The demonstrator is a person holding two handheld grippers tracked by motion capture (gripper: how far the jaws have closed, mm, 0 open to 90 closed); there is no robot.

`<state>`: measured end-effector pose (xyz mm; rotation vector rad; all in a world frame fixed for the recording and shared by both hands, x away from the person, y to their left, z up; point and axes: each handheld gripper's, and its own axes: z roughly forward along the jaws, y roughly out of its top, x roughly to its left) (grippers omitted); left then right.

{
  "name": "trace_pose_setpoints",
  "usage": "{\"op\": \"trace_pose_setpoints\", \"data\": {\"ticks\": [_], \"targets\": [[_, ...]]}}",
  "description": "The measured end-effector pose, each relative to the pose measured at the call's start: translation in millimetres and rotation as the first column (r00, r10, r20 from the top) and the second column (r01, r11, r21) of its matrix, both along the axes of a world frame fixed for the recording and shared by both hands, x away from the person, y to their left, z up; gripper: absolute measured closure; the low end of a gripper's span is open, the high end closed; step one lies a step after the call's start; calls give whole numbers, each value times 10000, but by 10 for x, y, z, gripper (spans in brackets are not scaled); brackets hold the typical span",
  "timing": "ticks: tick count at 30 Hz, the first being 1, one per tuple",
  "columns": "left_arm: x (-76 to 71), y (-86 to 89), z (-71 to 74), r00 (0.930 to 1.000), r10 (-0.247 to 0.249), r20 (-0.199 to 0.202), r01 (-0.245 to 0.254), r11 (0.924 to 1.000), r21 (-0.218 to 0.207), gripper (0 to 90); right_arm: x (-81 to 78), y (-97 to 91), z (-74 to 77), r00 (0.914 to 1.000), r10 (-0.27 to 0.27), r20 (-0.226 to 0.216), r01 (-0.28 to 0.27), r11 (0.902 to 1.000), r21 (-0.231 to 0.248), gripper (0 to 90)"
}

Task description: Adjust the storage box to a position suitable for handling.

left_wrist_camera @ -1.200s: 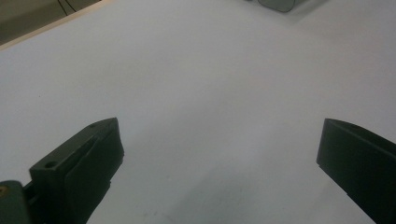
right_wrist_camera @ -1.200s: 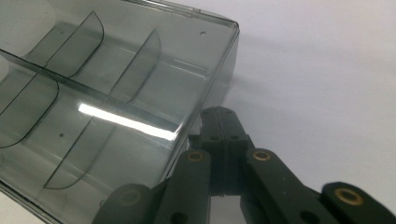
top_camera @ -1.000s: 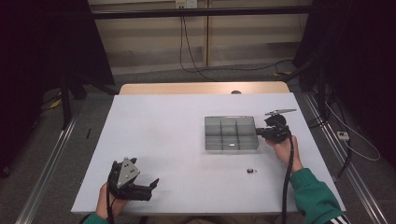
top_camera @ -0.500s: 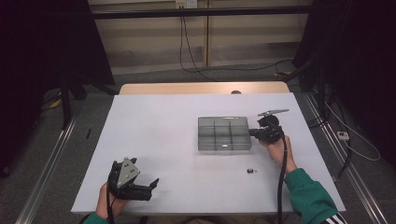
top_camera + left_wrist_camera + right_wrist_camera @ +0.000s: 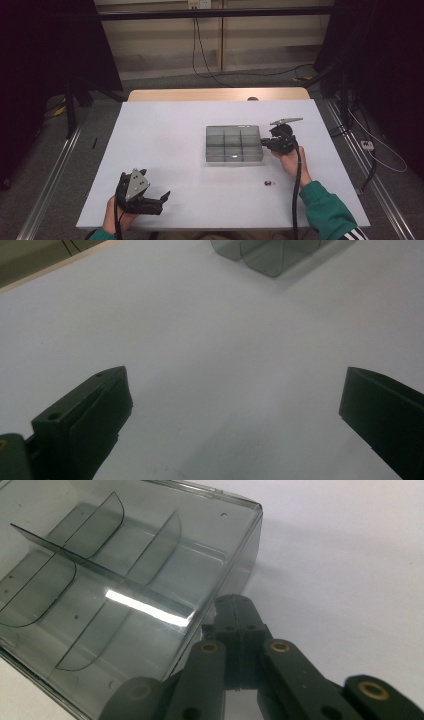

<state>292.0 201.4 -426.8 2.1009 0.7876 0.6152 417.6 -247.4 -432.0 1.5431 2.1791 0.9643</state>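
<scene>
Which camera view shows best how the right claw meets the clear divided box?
The right gripper view: the right claw, shut, sits against the wall of the clear divided box, filling the frame. In the high view the claw and box are small and the contact is hard to judge. The left gripper view catches just a box corner.

A white tabletop [image 5: 165,145] stands on a grey floor [image 5: 50,165]; behind it runs a pale panelled wall [image 5: 165,40] with dangling black cables [image 5: 200,55], dark at both sides.
</scene>
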Motion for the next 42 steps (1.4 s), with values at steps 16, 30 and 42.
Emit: {"op": "trace_pose_setpoints", "data": {"ticks": [16,30,42], "targets": [[0,-3,-2,10000,-13,-3,13,10000,-11,1,-13,137,-9,9999,88,102,-89,9999,82,900],[-6,7,5,10000,-40,6,40,10000,86,1,-208,13,139,9965,592,588,-598,9982,84,813],[-11,21,14,10000,9,3,-9,10000,51,1,-499,-43,204,9881,1469,454,-1483,9885,291,248]]}}
